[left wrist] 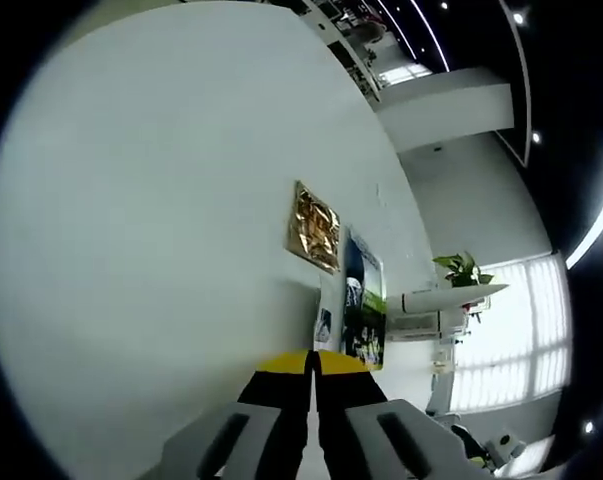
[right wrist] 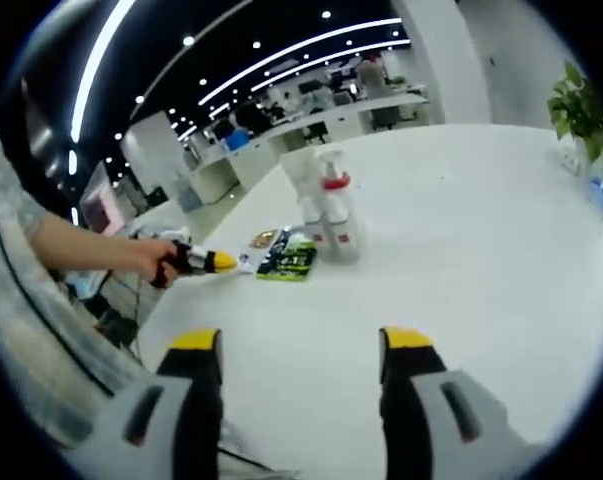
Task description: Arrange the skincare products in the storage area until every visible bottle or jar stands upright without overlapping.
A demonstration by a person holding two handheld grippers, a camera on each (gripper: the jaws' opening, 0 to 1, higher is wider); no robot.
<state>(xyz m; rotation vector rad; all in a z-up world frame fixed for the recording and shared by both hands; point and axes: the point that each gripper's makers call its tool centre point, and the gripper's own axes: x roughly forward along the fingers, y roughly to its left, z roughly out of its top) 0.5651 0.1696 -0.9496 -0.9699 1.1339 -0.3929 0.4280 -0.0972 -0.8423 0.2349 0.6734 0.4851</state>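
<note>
A broad white table (right wrist: 481, 230) carries everything. In the right gripper view, white bottles (right wrist: 326, 205), one with a red collar, stand upright together at 12 o'clock, touching flat packets (right wrist: 286, 260) at their 8 o'clock. A potted plant (left wrist: 463, 268) stands at the table's edge. The right gripper (right wrist: 301, 345) hovers with fingers wide, holding nothing. The left gripper (left wrist: 312, 365), fingers pressed together and empty, points toward a gold packet (left wrist: 314, 228).

Potted plant (right wrist: 578, 105) (rear), office desks (right wrist: 326, 113)
</note>
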